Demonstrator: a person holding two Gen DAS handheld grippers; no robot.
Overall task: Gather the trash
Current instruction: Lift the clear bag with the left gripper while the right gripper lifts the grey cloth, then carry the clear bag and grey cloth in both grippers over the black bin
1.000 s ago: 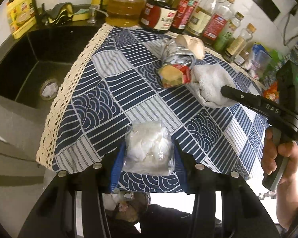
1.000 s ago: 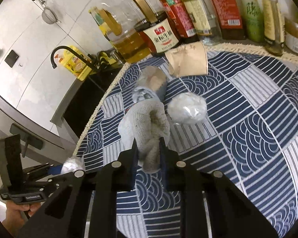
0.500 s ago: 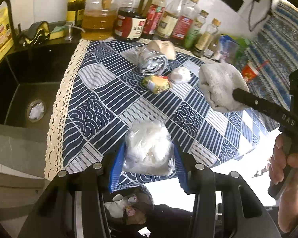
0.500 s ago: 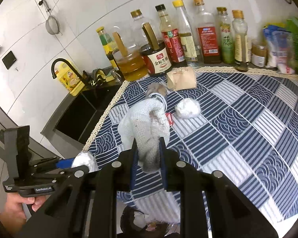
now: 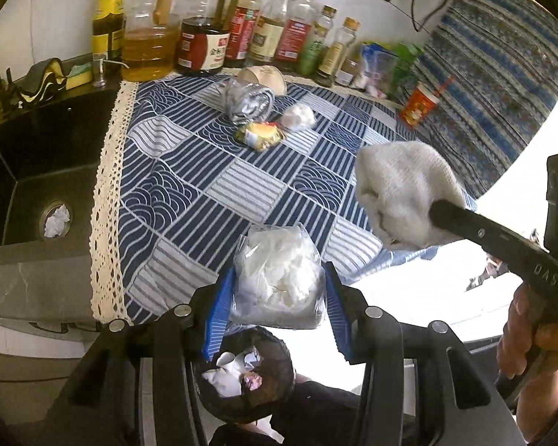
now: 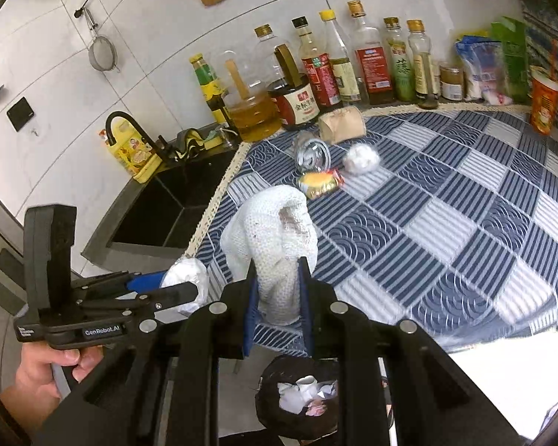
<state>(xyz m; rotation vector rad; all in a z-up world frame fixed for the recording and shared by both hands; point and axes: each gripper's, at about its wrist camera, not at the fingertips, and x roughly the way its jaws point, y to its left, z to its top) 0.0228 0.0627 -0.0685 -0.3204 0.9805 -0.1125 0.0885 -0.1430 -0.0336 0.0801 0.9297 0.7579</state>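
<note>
My left gripper (image 5: pixel 277 290) is shut on a clear plastic bag of white tissue (image 5: pixel 277 278), held past the counter's front edge above a black trash bin (image 5: pixel 245 375). It also shows in the right wrist view (image 6: pixel 184 290). My right gripper (image 6: pixel 278 290) is shut on a white knitted cloth (image 6: pixel 275 230) with a brown stain, also held above the bin (image 6: pixel 301 401). The cloth shows in the left wrist view (image 5: pixel 401 193). On the blue patterned tablecloth (image 5: pixel 189 193) lie a crushed clear bottle (image 5: pixel 247 102), a yellow wrapper (image 5: pixel 260 135), a white tissue ball (image 5: pixel 299 117) and a brown paper bag (image 5: pixel 266 76).
A black sink (image 5: pixel 37 156) with tissue in its drain (image 5: pixel 55 219) lies left of the cloth. Several oil and sauce bottles (image 5: pixel 204 48) line the back wall. An orange cup (image 5: pixel 416 106) and snack bags (image 6: pixel 480 67) stand at the far right.
Both grippers have pulled back from the counter with their loads and now hang over its front edge. The trash bin has come further into view beneath them.
</note>
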